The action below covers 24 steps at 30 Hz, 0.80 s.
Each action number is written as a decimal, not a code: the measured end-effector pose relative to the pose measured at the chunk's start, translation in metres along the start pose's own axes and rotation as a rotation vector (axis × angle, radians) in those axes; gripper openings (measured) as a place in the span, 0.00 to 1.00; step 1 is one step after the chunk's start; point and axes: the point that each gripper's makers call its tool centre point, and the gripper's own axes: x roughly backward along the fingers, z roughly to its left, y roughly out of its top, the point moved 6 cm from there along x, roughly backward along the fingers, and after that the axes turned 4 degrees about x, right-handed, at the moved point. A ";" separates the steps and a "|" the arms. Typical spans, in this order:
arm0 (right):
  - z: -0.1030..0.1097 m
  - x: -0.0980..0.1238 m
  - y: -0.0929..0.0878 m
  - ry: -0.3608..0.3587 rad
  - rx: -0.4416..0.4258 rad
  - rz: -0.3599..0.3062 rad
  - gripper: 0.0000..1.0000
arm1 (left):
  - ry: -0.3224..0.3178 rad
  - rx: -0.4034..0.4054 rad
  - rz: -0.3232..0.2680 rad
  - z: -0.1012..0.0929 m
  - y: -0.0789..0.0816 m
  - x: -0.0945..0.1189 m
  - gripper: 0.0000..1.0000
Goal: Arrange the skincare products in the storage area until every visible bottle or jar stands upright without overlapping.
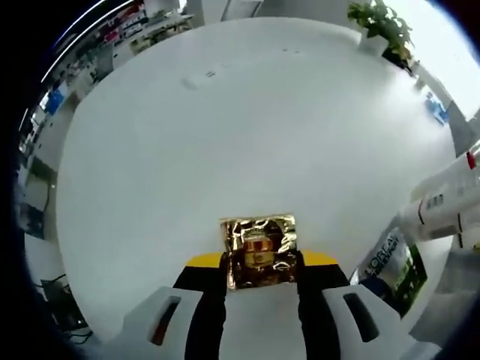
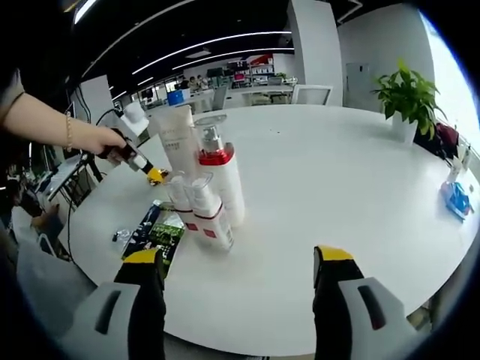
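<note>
Gripping a small gold box [image 1: 259, 251] in the left tool [image 1: 262, 266], jaws pinching its two sides, lifted over bare white desk [image 1: 247, 120] well inside the rim. Probably carrying it toward the group, since the open middle offers nowhere it would crowd anything.

Waiting with the right tool [image 2: 238, 277] spread wide, nothing between its jaws, pointing across the desk [image 2: 352, 195] at the cluster near the left edge. Standing upright there: a tall white tube [image 2: 177, 139], a pump bottle [image 2: 220, 176] with a red band, and two smaller bottles [image 2: 201, 210] in front, all packed close and touching or nearly so. Lying flat just beside them toward the near edge: a dark carton [image 2: 155, 231] with green print, the same carton [image 1: 395, 270] showing at the right of the left gripper view beneath white bottles [image 1: 442, 202].

Seeing the left tool [image 2: 154, 175] again behind the cluster, held in a hand [image 2: 101, 141].

Judging the task unfinished: carton still down, gold box not yet set, bottles too tight. Spacing them likely needing the free right tool.
</note>
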 end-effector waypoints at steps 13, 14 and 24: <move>0.005 0.002 0.003 0.033 0.011 -0.022 0.69 | -0.030 -0.012 -0.059 -0.024 -0.022 0.031 0.34; 0.005 0.001 0.003 0.036 0.010 -0.020 0.68 | -0.029 -0.018 -0.066 -0.026 -0.025 0.034 0.34; 0.012 0.002 0.004 0.089 0.006 -0.027 0.56 | -0.032 -0.021 -0.092 -0.036 -0.052 0.058 0.34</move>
